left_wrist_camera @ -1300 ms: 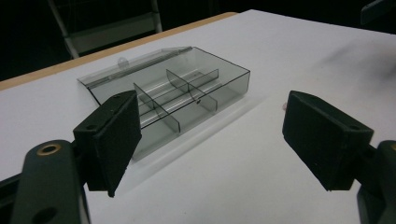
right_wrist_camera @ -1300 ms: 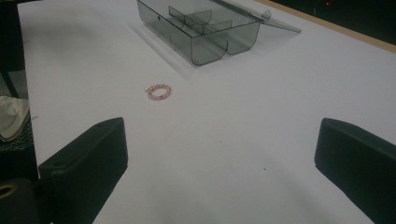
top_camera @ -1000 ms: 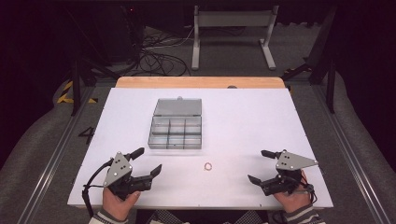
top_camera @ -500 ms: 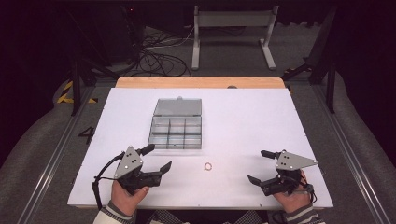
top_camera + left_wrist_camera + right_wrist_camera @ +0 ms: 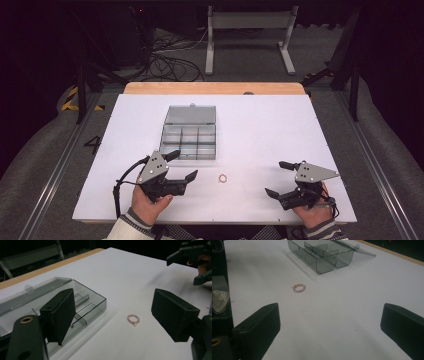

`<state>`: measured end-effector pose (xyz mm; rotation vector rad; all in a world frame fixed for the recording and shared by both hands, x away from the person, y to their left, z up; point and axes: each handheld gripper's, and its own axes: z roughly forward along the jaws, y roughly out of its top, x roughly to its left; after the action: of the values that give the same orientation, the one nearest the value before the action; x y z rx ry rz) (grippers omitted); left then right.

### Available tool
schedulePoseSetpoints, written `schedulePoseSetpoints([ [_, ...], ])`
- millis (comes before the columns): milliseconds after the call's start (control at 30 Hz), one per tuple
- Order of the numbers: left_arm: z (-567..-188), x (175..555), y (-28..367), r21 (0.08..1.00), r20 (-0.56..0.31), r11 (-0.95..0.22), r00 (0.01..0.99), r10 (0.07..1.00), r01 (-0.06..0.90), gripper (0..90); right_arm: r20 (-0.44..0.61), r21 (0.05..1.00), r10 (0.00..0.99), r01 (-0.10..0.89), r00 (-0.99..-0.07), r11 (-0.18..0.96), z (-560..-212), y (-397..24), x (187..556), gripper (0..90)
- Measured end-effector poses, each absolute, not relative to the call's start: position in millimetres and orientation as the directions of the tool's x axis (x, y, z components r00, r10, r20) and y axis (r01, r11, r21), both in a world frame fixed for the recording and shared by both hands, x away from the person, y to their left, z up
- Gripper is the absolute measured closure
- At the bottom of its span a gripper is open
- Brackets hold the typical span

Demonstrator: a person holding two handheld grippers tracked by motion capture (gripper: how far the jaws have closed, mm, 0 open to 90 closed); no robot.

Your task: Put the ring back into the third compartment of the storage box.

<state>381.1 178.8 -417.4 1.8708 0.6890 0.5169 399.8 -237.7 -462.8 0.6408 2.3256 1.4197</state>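
The left gripper point(image 5: 181, 164) slides rightward across the lower frame, jaws wide, closing on the bead ring point(image 5: 223, 177).

Bead ring point(image 5: 132, 320) between wide-apart jaws (clear compartment box point(image 5: 75, 305) just beside)

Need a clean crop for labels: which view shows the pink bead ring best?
Left gripper view: the bead ring lies closest and largest, framed between the left gripper's open jaws, single beads visible. In the right gripper view it is smaller, left of centre. In the high view it is a tiny loop.
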Motion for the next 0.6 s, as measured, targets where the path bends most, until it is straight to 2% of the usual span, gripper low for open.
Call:
schedulePoseSetpoints([
  [267,-415,387,162,0.921,0.041,-0.323,0.768,0.639,0.219,20.4,-0.054,0.895,0.538,0.198,-0.841,0.399,-463,-238,400,3.3],
  [433,-414,390,157,0.916,-0.011,-0.307,0.783,0.622,0.257,21.5,-0.052,0.896,0.535,0.197,-0.843,0.398,-463,-238,400,3.4],
  [600,-414,392,155,0.912,-0.016,-0.312,0.783,0.622,0.266,23.4,-0.053,0.895,0.534,0.197,-0.844,0.400,-463,-238,400,3.4],
])
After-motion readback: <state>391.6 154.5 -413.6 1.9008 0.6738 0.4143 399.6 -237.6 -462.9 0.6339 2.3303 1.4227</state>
